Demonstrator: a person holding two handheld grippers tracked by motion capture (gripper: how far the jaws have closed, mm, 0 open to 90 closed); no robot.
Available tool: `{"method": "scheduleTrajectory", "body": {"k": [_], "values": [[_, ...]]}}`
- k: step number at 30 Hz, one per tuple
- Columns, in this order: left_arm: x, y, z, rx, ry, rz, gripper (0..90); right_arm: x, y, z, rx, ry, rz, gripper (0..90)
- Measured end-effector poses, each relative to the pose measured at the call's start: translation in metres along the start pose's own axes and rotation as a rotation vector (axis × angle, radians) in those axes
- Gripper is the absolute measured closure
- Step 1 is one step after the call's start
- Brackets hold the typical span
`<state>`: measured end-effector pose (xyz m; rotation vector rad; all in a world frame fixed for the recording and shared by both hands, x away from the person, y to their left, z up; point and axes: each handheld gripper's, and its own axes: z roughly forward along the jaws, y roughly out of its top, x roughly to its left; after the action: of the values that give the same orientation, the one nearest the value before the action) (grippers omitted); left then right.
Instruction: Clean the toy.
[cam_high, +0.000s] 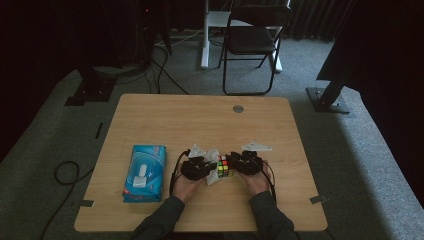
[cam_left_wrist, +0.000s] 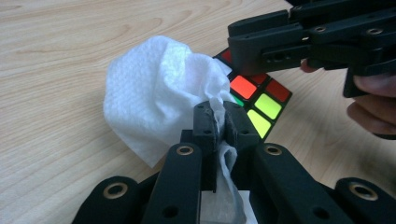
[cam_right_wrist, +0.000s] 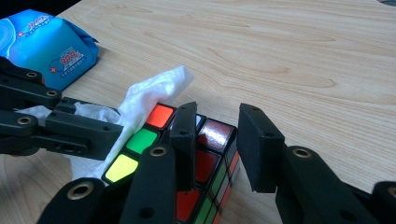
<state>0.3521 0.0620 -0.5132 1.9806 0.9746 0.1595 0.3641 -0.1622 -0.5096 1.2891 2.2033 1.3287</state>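
Observation:
A colour cube (cam_high: 225, 166) lies on the wooden table (cam_high: 200, 120) between my two grippers. My left gripper (cam_high: 211, 168) is shut on a crumpled white wipe (cam_left_wrist: 154, 88), pinched between its pads (cam_left_wrist: 220, 119). The wipe bulges against the cube (cam_left_wrist: 254, 100) on its left side. From the other side my right gripper (cam_high: 233, 163) reaches in, its jaws (cam_right_wrist: 219, 130) shut on the cube (cam_right_wrist: 159, 115): one pad over the top face, the other down the far side. The wipe (cam_right_wrist: 154, 91) drapes over the cube's left edge.
A blue pack of wipes (cam_high: 145, 172) lies at the left of the table, also seen in the right gripper view (cam_right_wrist: 46, 46). A folding chair (cam_high: 252, 40) and stand bases stand beyond the far edge. A round grommet (cam_high: 238, 108) sits near the back.

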Motion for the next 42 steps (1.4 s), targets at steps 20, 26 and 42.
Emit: {"method": "scheduleTrajectory", "body": {"k": [20, 26, 42], "values": [[0.009, -0.016, 0.026, 0.085, 0.063, -0.010, 84.6, 0.000, 0.000, 0.000, -0.007, -0.013, 0.000, 68.4], [0.006, -0.016, 0.018, 0.054, 0.056, -0.019, 84.2, 0.000, 0.000, 0.000, -0.007, -0.013, -0.004, 68.4], [-0.014, -0.009, -0.007, -0.014, -0.021, 0.041, 84.0, 0.001, 0.000, 0.000, -0.007, -0.018, -0.004, 68.5]]}}
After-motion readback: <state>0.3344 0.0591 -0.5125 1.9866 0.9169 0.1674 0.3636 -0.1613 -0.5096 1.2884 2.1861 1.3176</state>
